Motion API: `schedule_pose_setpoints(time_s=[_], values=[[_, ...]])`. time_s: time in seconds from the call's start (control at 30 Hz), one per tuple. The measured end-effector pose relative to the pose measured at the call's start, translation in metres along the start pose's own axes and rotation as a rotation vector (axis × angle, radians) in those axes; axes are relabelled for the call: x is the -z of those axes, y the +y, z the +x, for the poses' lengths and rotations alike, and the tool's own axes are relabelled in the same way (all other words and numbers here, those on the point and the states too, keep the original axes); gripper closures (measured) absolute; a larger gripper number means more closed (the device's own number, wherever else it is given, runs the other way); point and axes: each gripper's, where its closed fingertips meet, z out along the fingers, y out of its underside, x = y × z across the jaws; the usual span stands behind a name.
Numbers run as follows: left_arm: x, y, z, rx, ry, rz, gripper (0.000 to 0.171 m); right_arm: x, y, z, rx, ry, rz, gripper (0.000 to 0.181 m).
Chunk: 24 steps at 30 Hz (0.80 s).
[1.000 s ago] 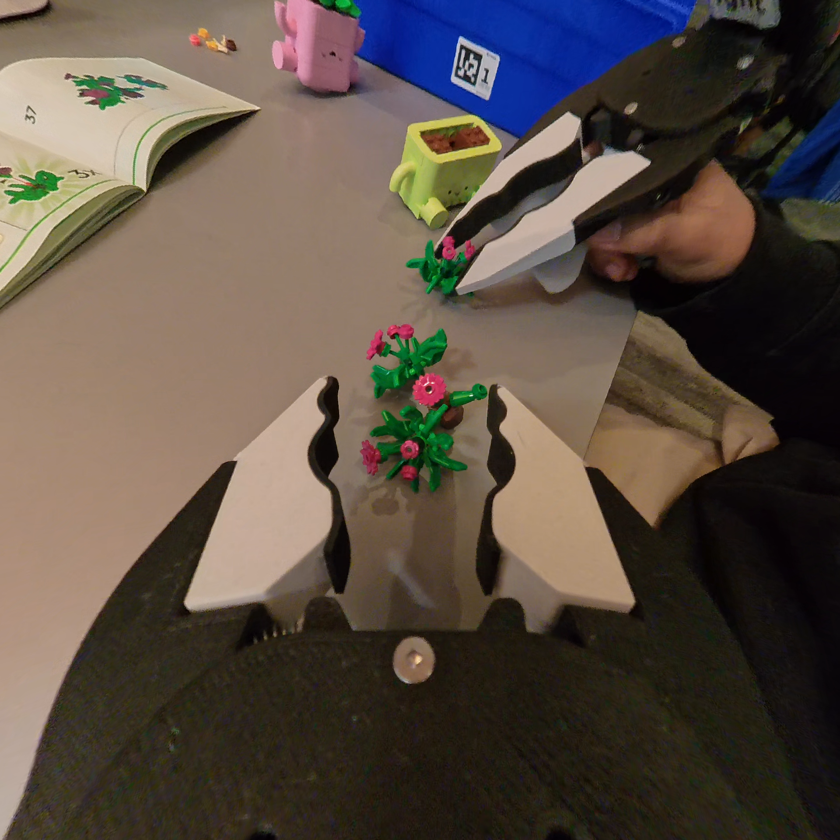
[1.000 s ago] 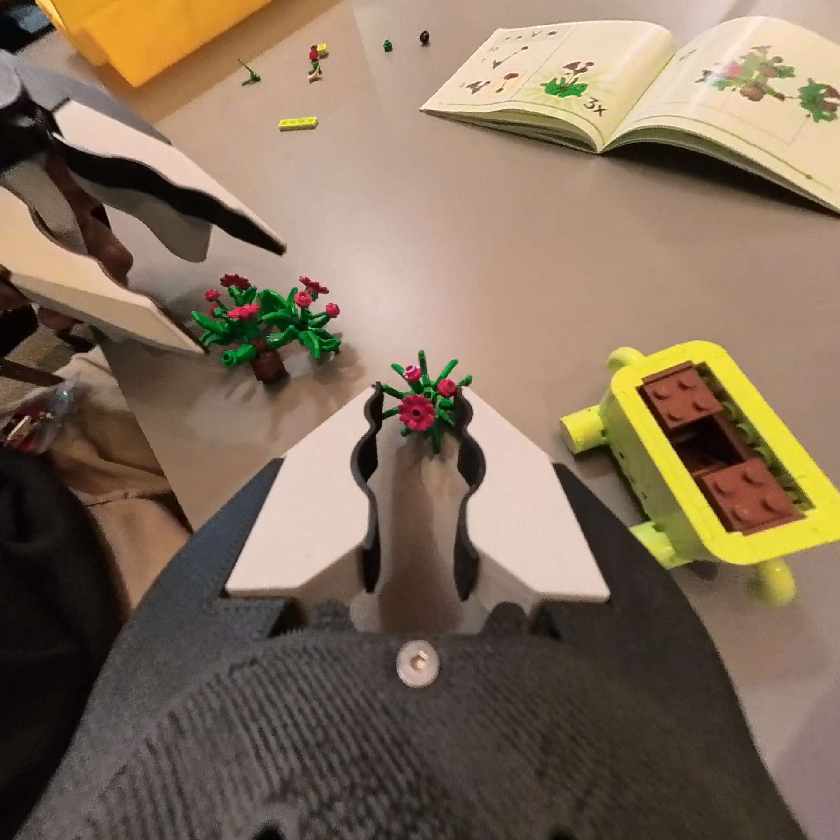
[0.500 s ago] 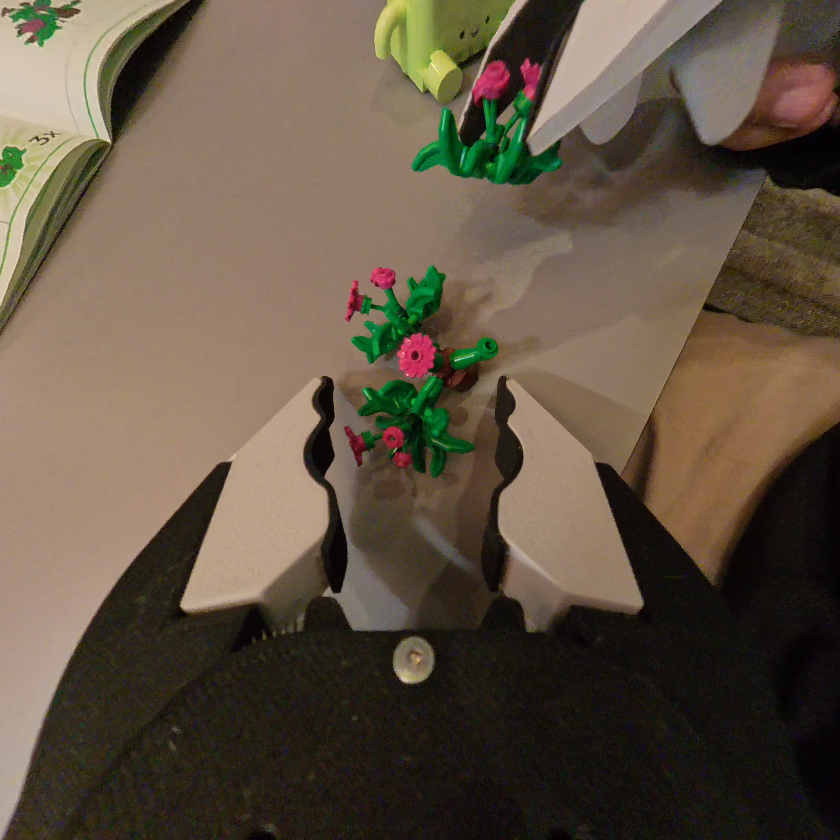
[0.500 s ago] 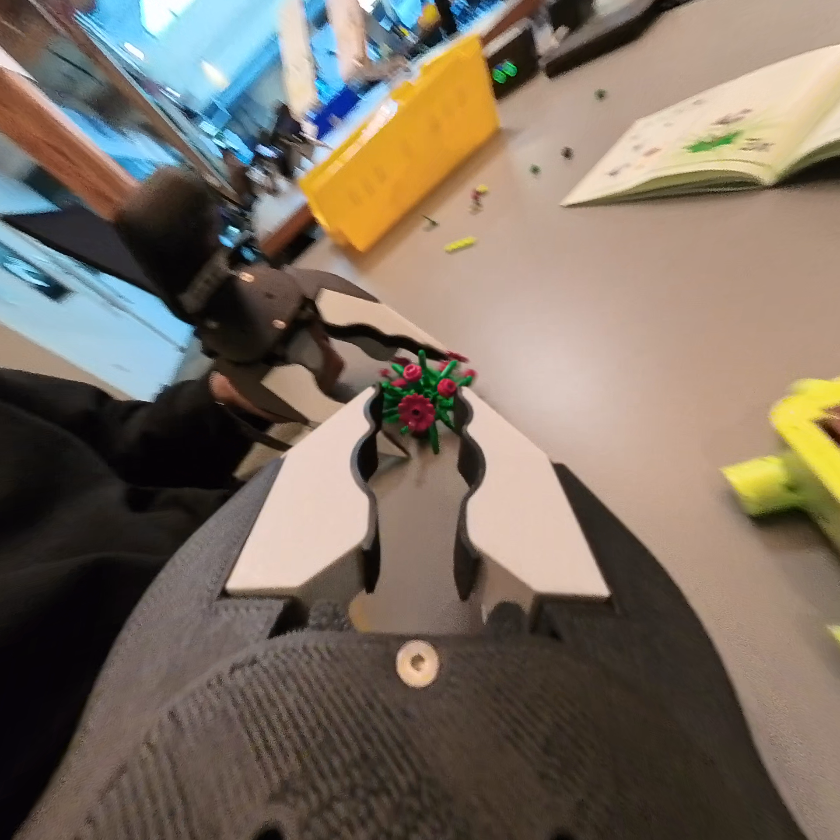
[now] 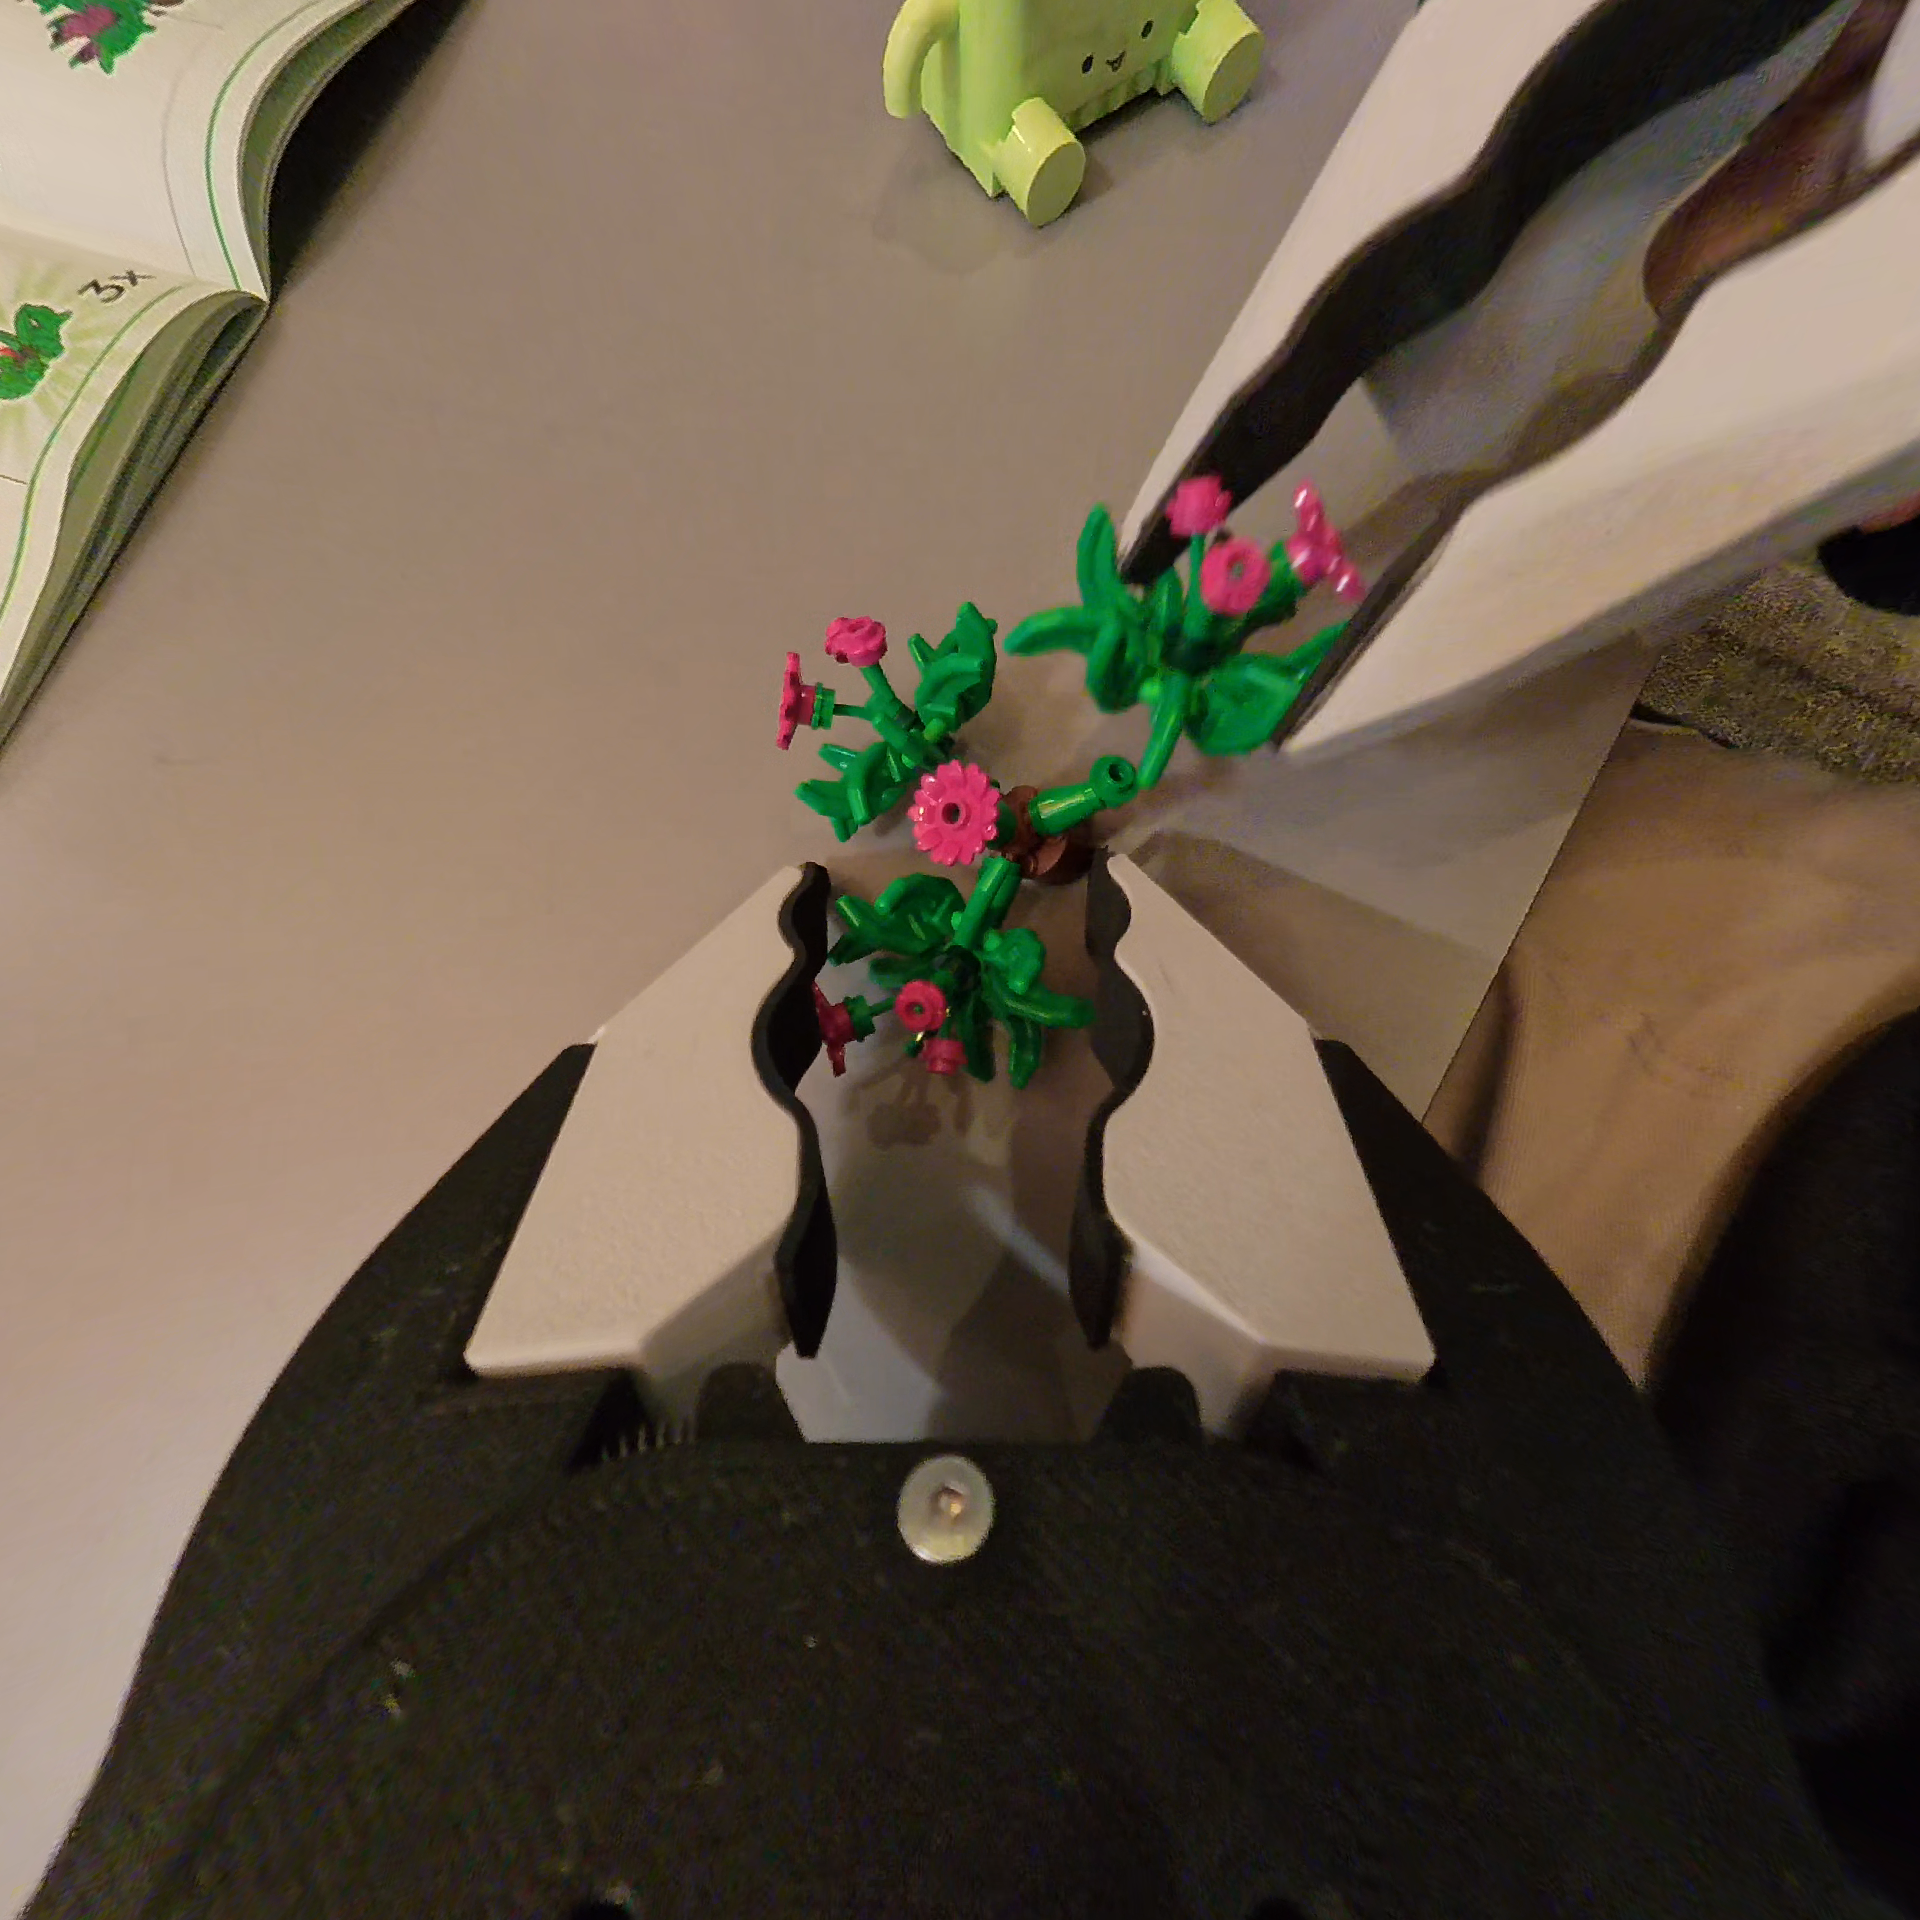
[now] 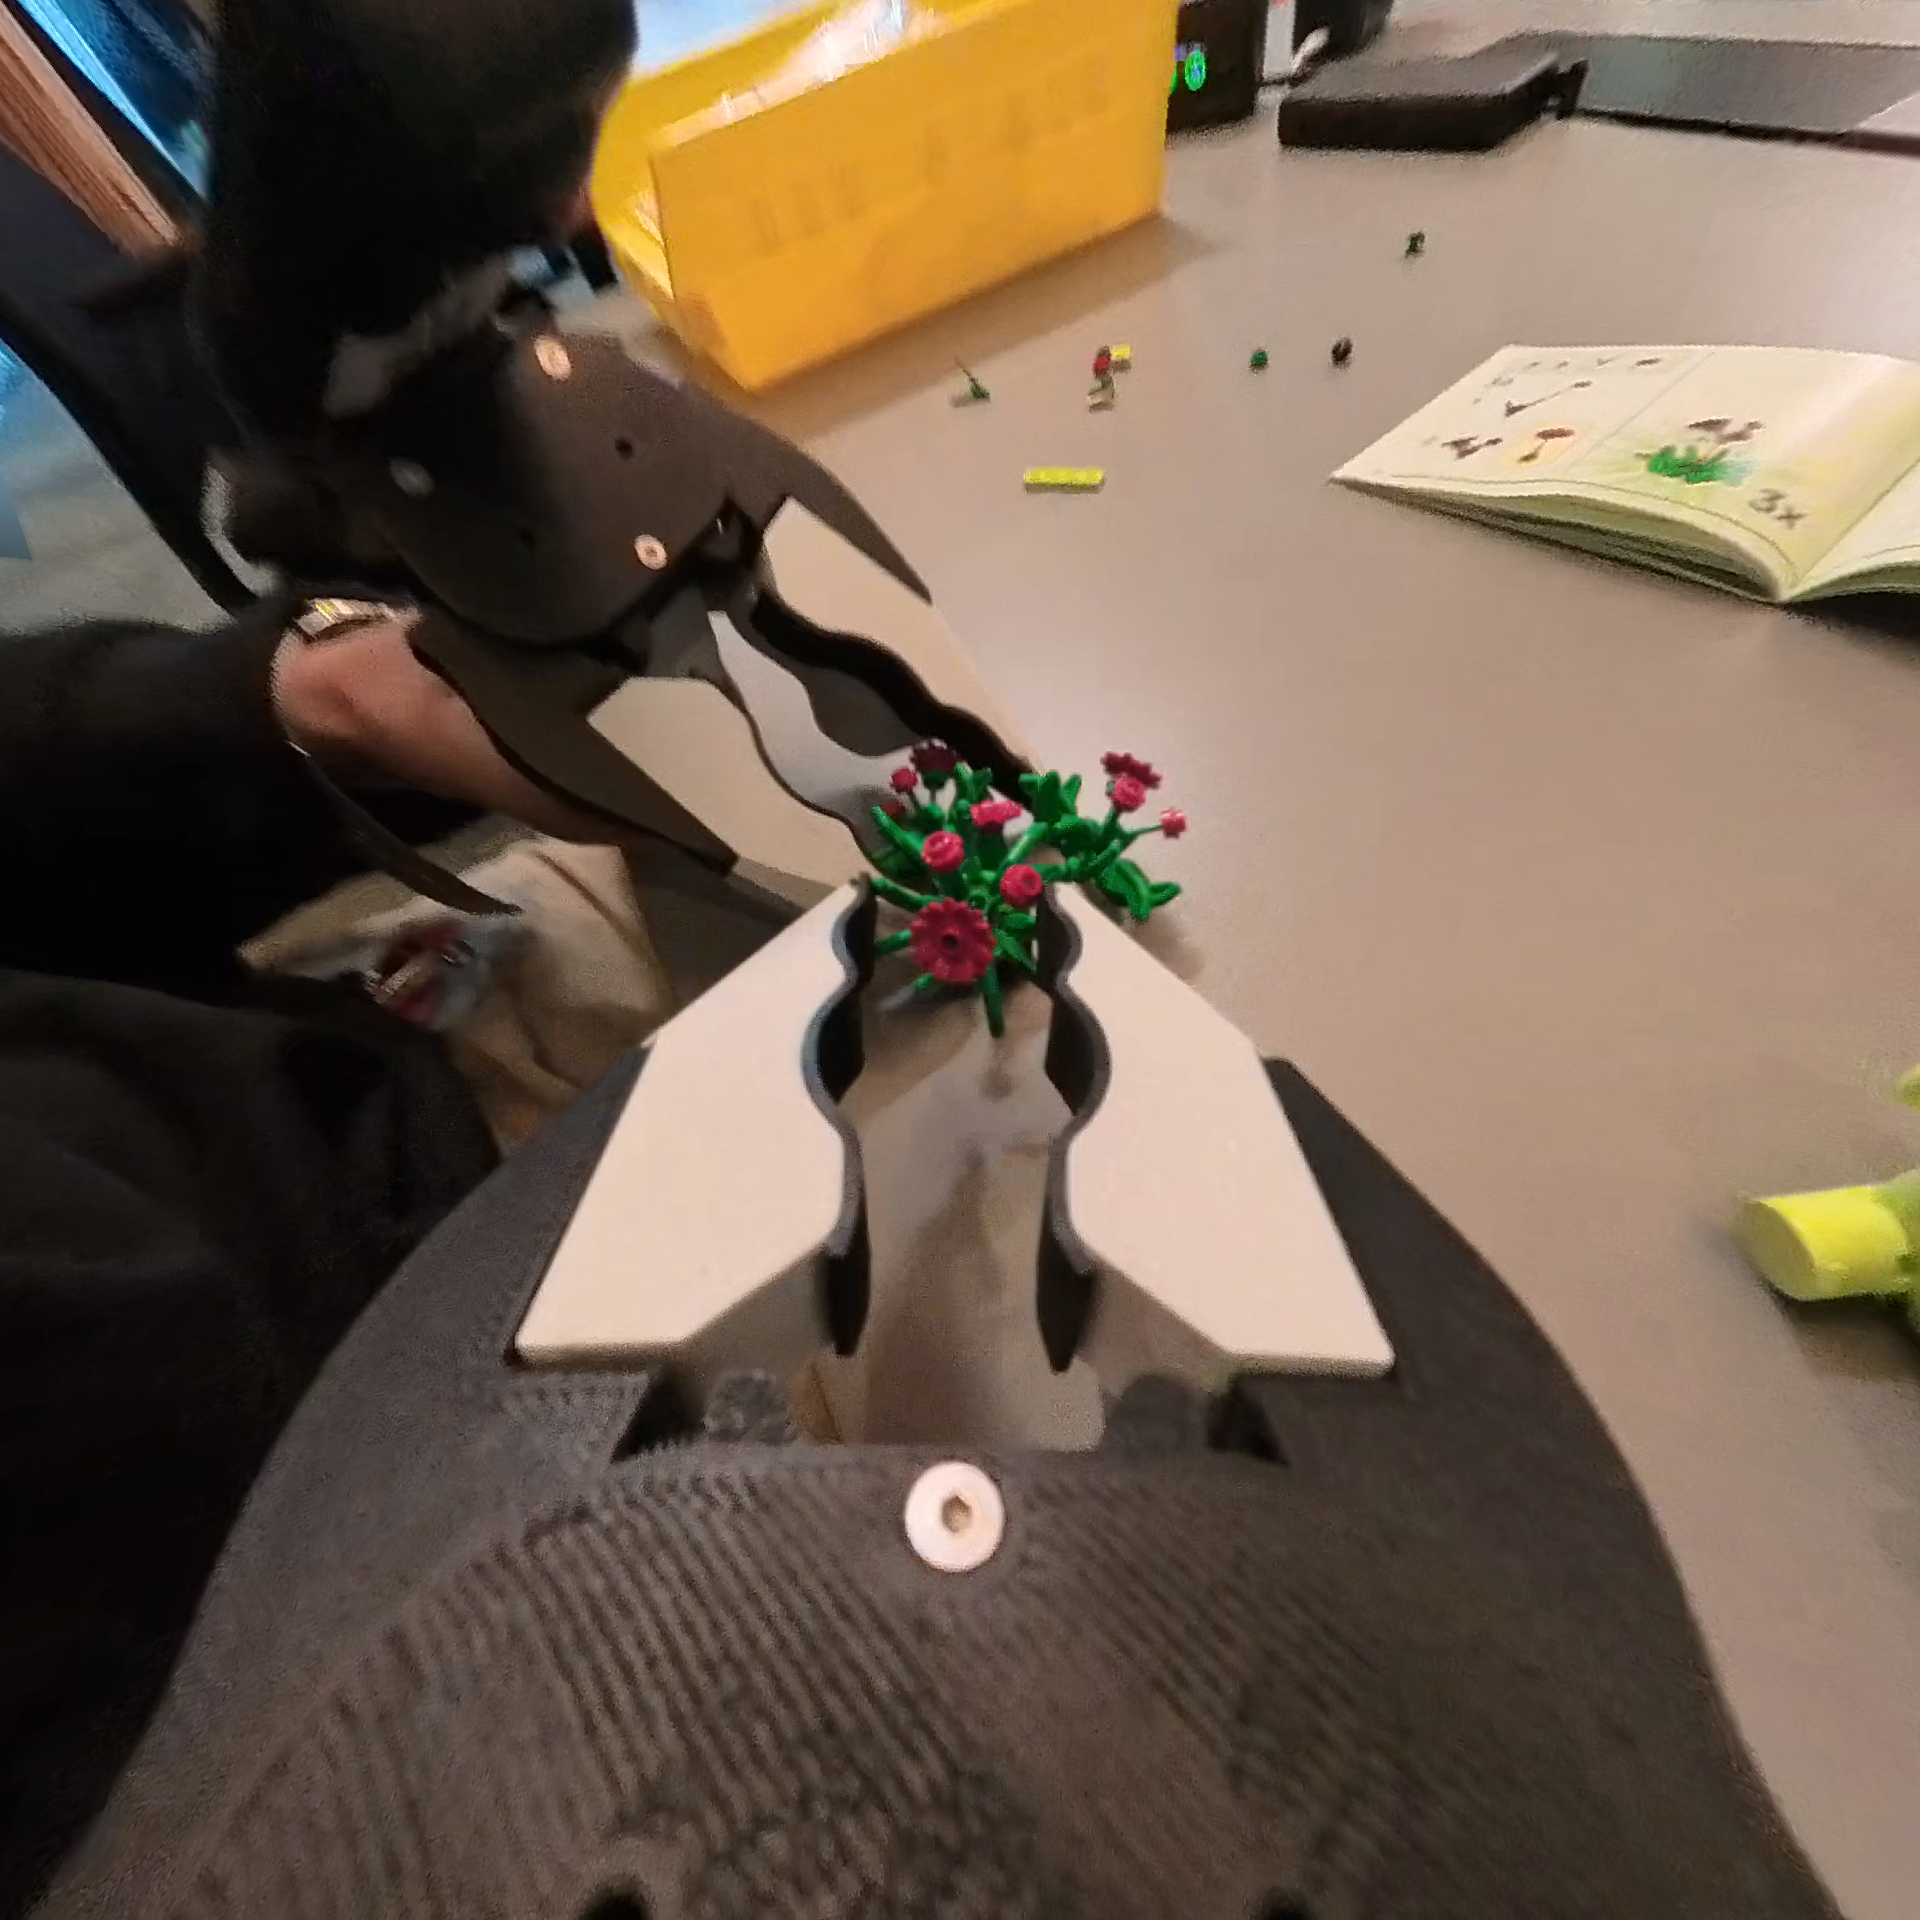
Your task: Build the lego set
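- Left wrist view: the left gripper (image 5: 956, 883) straddles the near branch of a flowering plant assembly (image 5: 935, 821) lying on the grey table (image 5: 468, 623). Its jaws stand apart, with leaves and small pink blooms between them; whether the pads touch the foliage I cannot tell.
- The right gripper (image 5: 1216, 644) reaches in from the far right, its jaws pinching a small flower sprig (image 5: 1174, 634), green leaves with pink blooms. The sprig's stem points down at an open green connector (image 5: 1086, 795) on the assembly's brown hub; whether it is seated I cannot tell.
- A lime-green pot figure (image 5: 1060, 73) sits at the far edge; an open instruction booklet (image 5: 114, 260) lies far left.
- Right wrist view: the right gripper (image 6: 956, 914) clamps the flower sprig (image 6: 956, 925) at its tips, directly over the plant assembly (image 6: 1101, 852).
- The left gripper (image 6: 914, 800) enters from the left, a hand (image 6: 353, 696) behind it.
- Beyond lie a yellow bin (image 6: 883, 177), a yellow plate brick (image 6: 1062, 477), scattered small pieces (image 6: 1101, 374) and the booklet (image 6: 1662, 468) far right; the pot's lime foot (image 6: 1829, 1242) shows near right.
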Motion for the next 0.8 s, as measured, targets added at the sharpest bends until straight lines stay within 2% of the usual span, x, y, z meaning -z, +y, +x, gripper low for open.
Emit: schedule_pose_setpoints(time_s=[0.1,0.2,0.8], values=[[0.0001,0.0,0.0008,-0.006,0.001,0.001,0.125,-0.0087,0.0074,-0.0011,0.094,0.067,-0.062,0.152],[0.0003,-0.0004,0.001,-0.02,-0.009,0.003,0.132,-0.0104,0.0048,-0.0026,0.143,0.097,-0.051,0.152],[0.0002,-0.0003,0.002,-0.014,0.002,0.002,0.133,-0.011,0.0056,0.005,0.067,0.09,-0.061,0.151]])
